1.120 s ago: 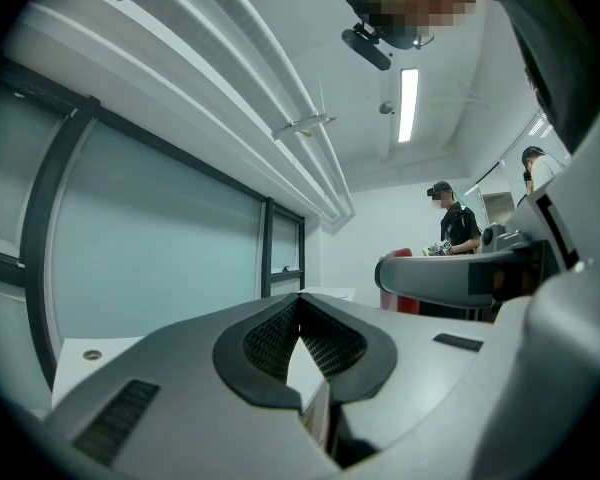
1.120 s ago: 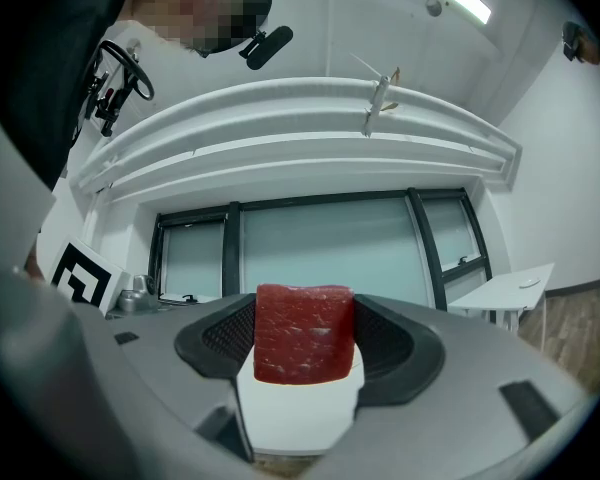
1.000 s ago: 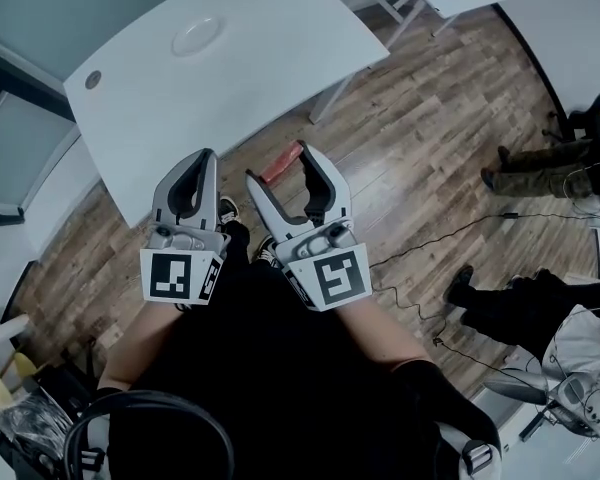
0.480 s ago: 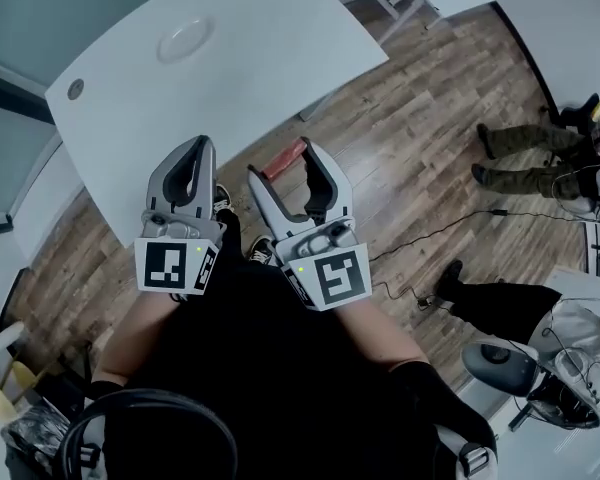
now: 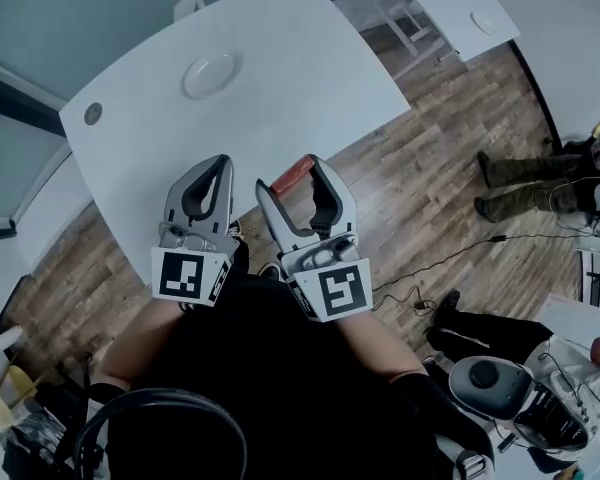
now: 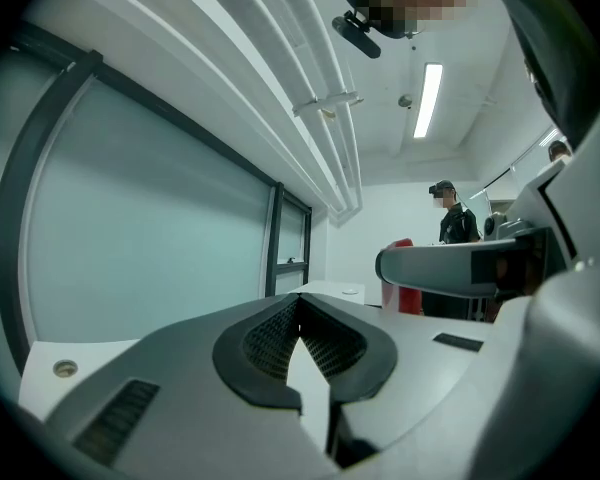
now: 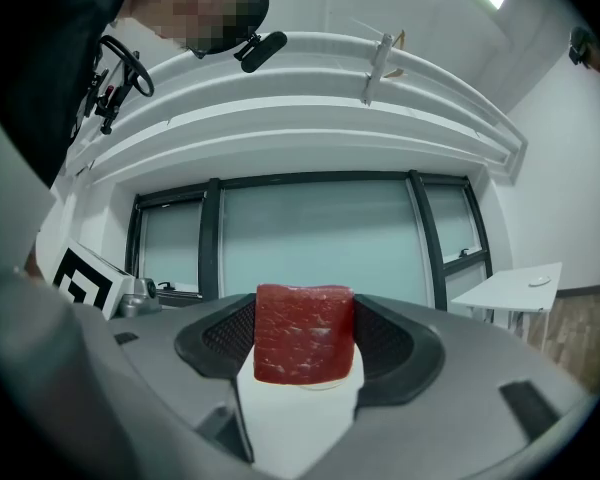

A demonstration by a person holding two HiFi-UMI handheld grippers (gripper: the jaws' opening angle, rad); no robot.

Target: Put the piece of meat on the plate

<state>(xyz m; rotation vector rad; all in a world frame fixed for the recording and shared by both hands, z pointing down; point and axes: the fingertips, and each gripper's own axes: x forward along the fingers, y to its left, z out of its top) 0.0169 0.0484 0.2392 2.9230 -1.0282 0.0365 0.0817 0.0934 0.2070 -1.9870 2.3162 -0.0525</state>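
Presently, right gripper [image 5: 290,176]: clamped on piece of meat [image 7: 303,330].
left gripper [image 6: 300,308]: jaws together, empty.
plate [image 5: 212,73]: ahead of both grippers, well apart.

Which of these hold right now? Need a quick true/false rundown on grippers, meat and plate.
1. The right gripper is shut on the piece of meat. True.
2. The meat lies on the plate. False: the plate is bare, and the meat is clamped between the right gripper's jaws, short of the plate.
3. The left gripper has its jaws together with nothing between them. True.
4. The plate stands on the wood floor. False: it sits on the white table.
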